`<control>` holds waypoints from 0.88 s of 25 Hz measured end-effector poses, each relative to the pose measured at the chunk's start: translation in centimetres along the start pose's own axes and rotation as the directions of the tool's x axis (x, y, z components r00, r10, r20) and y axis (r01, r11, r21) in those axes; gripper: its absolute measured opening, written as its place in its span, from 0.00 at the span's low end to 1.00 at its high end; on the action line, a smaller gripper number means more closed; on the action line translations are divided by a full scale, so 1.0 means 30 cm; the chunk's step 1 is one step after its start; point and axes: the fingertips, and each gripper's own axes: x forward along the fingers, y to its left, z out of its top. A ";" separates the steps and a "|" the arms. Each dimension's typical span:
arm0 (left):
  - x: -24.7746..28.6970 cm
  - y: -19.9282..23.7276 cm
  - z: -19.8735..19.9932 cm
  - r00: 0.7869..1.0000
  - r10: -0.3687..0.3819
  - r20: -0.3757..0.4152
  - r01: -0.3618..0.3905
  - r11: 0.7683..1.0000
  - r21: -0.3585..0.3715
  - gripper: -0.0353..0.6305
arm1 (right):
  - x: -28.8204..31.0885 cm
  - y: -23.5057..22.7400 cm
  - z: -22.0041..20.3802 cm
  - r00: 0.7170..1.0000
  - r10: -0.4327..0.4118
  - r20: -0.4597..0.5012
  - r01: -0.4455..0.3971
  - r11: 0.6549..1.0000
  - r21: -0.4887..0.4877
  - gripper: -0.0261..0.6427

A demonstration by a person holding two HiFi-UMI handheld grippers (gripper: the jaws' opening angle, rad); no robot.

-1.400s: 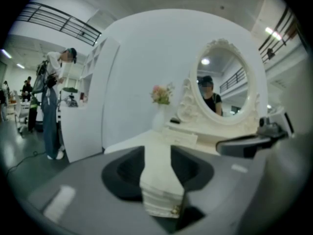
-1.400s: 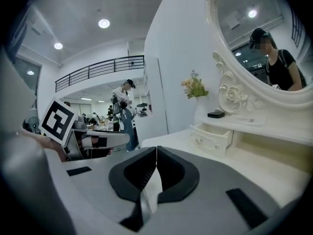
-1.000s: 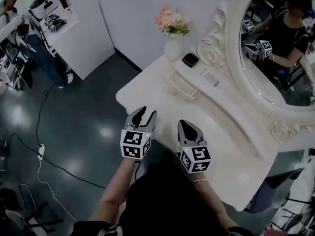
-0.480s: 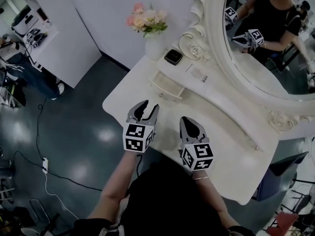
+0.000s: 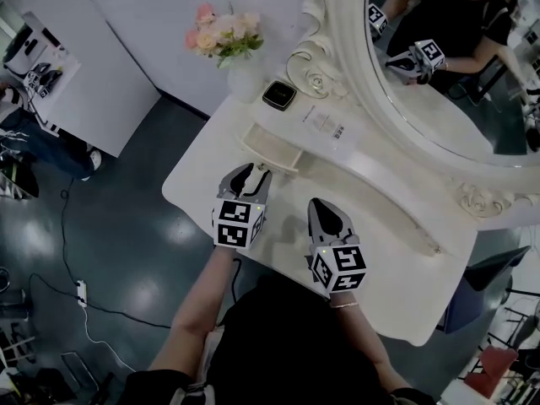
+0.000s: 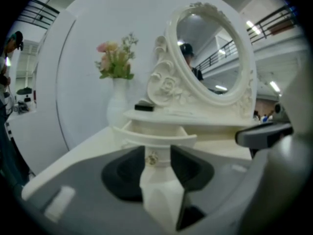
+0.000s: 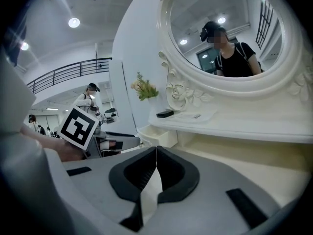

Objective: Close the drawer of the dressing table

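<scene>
Now I hold two grippers over one dressing table (image 5: 194, 186). My left gripper (image 5: 251, 174) has its jaws apart, with the knob (image 6: 152, 158) of the single drawer (image 5: 272, 150) in line between them; that drawer stands pulled out. My right gripper (image 5: 326, 215) is pressed together and empty. One flower vase (image 5: 221, 42) and one mirror (image 5: 460, 99) stand behind.

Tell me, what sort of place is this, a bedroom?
Probably a studio or lab set, not a home: a white dressing table with oval mirror and flower vase stands on a dark floor, near a power strip and an equipment bench.
</scene>
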 end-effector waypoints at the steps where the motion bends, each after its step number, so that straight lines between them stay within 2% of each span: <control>1: 0.012 -0.003 -0.001 1.000 -0.005 -0.005 0.005 1.000 0.004 0.30 | 0.001 -0.007 0.000 1.000 -0.004 0.000 0.004 1.000 0.004 0.05; 22: 0.171 -0.023 0.056 1.000 -0.021 -0.012 0.022 0.999 0.047 0.31 | 0.009 -0.100 -0.025 0.999 -0.029 -0.020 0.030 0.998 0.057 0.05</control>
